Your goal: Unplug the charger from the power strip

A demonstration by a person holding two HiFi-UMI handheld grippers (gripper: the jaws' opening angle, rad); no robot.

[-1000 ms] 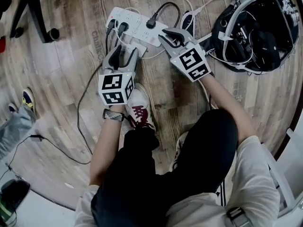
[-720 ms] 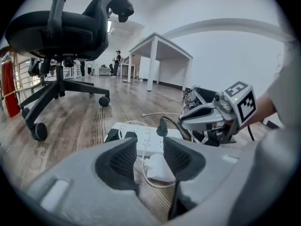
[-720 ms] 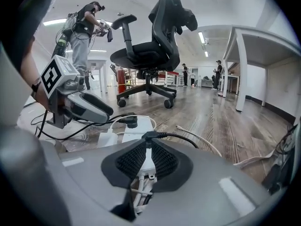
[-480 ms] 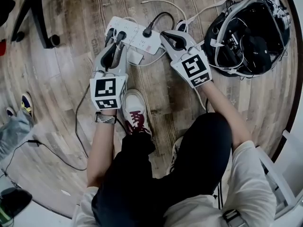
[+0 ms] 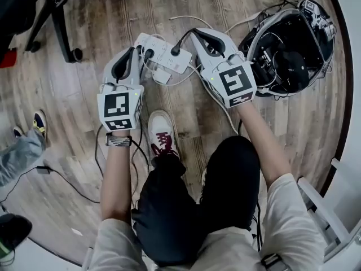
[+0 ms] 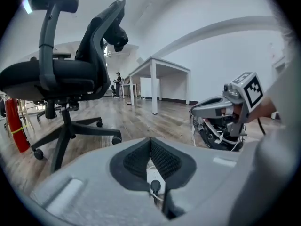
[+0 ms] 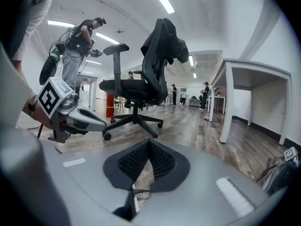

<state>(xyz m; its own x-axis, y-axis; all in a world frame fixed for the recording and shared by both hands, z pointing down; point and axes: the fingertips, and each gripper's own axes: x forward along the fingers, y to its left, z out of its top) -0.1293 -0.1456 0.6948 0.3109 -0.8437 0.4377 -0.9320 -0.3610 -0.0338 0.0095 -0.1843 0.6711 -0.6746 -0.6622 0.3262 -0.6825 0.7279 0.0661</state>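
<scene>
Left fingers (image 6: pixel 136 161) have just closed, pads together, nothing between them. Right fingers (image 7: pixel 162 161) likewise: just closed, empty. The left gripper (image 5: pixel 134 52) hangs over the left end of the white power strip (image 5: pixel 161 48), and the right gripper (image 5: pixel 196 34) over its right end, neither touching it. The strip lies on the wood floor (image 5: pixel 186 112). Black plugs (image 5: pixel 176 49) sit in its sockets. The white charger (image 5: pixel 162 76) lies on the floor just beside the strip's near edge, out of the sockets, white cable trailing. An open black bag (image 5: pixel 287 49) full of cables lies right of the strip, an office chair (image 5: pixel 62 4) to its left.
</scene>
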